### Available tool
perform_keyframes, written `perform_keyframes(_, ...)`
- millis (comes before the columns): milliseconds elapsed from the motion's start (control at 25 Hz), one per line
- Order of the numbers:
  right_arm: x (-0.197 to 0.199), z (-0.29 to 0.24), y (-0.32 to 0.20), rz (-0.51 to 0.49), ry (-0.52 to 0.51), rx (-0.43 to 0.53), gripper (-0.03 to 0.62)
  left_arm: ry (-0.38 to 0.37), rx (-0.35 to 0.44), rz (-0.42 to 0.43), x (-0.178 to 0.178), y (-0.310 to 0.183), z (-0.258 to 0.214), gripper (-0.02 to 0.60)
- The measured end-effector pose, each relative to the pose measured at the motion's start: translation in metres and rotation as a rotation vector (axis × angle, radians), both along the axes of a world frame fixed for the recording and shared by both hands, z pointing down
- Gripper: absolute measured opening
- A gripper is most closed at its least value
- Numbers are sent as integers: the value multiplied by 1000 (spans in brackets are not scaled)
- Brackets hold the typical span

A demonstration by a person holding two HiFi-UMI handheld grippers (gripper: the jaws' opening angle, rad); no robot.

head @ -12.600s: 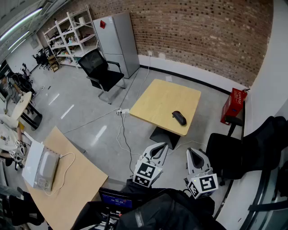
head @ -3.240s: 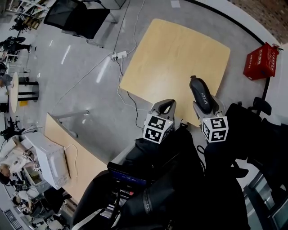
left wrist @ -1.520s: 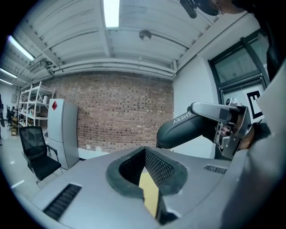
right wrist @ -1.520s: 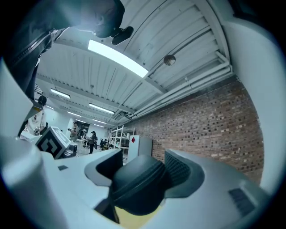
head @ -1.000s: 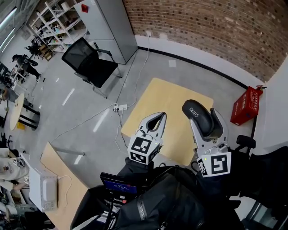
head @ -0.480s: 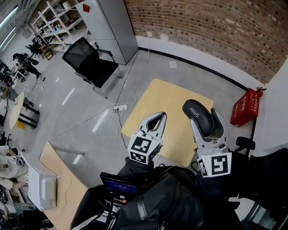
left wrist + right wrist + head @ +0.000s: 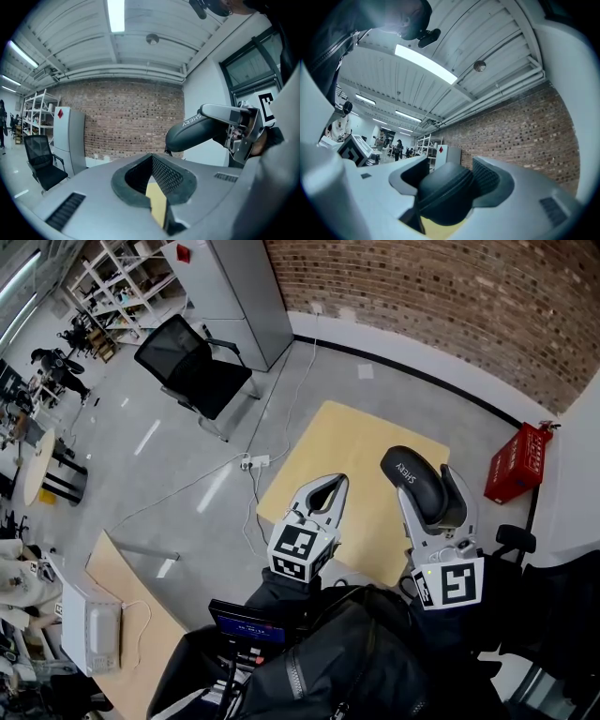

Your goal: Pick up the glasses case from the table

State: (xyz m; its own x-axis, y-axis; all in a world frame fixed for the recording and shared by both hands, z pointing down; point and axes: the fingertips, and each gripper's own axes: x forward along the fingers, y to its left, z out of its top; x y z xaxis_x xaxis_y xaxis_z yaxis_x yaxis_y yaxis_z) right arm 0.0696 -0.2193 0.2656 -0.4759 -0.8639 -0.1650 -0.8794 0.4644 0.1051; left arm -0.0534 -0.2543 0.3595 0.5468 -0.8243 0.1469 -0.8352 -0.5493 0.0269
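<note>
The black glasses case [image 7: 415, 482] is off the table, clamped lengthwise by my right gripper [image 7: 424, 482], which is shut on it and holds it above the yellow table [image 7: 328, 446]. The right gripper view shows the case [image 7: 443, 194] filling the space between the jaws. In the left gripper view the case [image 7: 194, 132] hangs at the right, with white lettering on its side. My left gripper [image 7: 331, 482] hovers beside it to the left, tips together and holding nothing. Through its pads [image 7: 164, 176] a strip of the table shows.
A red crate [image 7: 525, 460] stands on the floor right of the table. Behind the table are a black office chair [image 7: 192, 371] and a grey cabinet [image 7: 239, 292] against the brick wall. A cable and power strip [image 7: 255, 462] lie left of the table. Another wooden table [image 7: 141, 615] carries a white device.
Long before now the case lay on the table; the right gripper has since closed on it and raised it. Over the last second neither gripper moved; the head view shifted slightly.
</note>
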Motion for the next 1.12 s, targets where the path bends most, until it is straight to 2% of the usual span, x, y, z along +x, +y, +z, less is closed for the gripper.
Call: perform_keyframes(1120, 6, 8, -6, 16, 9, -7, 310, -5, -12, 37, 12, -9, 11, 0)
